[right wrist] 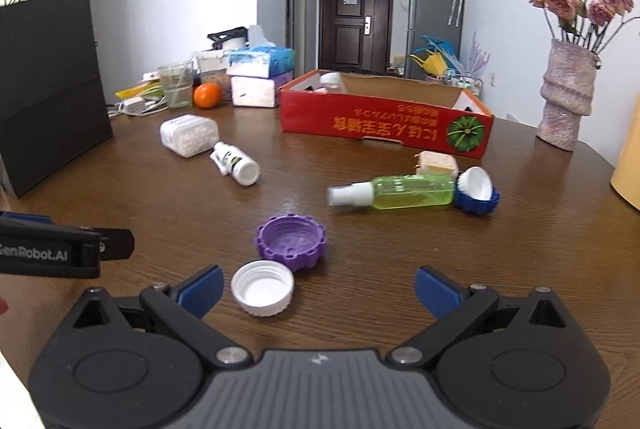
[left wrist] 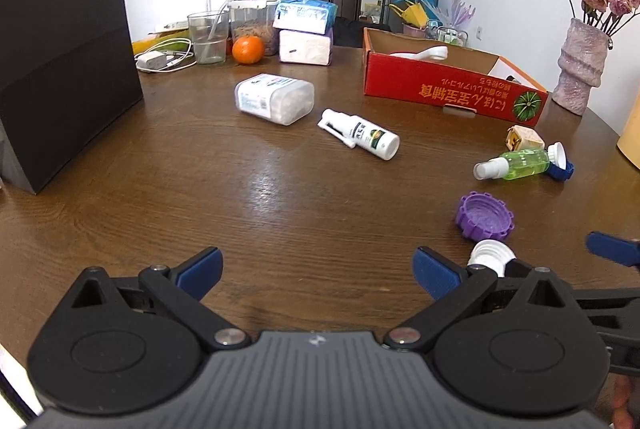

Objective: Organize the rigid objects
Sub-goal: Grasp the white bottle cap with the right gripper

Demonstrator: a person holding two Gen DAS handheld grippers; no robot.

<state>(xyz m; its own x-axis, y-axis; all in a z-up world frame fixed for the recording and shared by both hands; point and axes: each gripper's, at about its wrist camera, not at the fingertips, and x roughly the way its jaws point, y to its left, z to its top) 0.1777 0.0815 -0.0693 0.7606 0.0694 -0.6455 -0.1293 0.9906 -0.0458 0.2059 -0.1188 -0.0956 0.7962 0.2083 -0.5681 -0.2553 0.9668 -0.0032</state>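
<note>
- The right gripper (right wrist: 319,287) hangs low over the brown wooden table (right wrist: 360,269), its blue pads spread wide and holding nothing; a white cap (right wrist: 262,287) lies mouth-up on the wood between the pads, nearer the left one, with no pad touching it.
- The left gripper (left wrist: 318,275) is likewise spread wide and empty over bare table, with the white cap just beyond its right finger.
- A purple ridged lid (right wrist: 291,241) lies mouth-up just behind the white cap, touching or nearly touching it.
- Further on, a green spray bottle (right wrist: 394,192) lies on its side, nozzle to the left in the right wrist view; its base rests against a blue cap (right wrist: 480,204) with a white cap (right wrist: 476,182) tilted inside it.
- A small beige block (right wrist: 437,163) sits just behind the green bottle.
- To the left, a white spray bottle (right wrist: 236,164) with a green label lies on its side, and near it a clear tub of white pellets (right wrist: 189,135).
- The red cardboard box (right wrist: 384,125) stands open behind these, a white item showing inside it.
- A black paper bag (right wrist: 52,85) stands at the left edge; a pink vase of dried roses (right wrist: 566,97) stands at the right.
- At the far end are an orange (right wrist: 207,95), a clear cup (right wrist: 176,85), tissue packs (right wrist: 260,63) and a charger cable (right wrist: 136,105).
</note>
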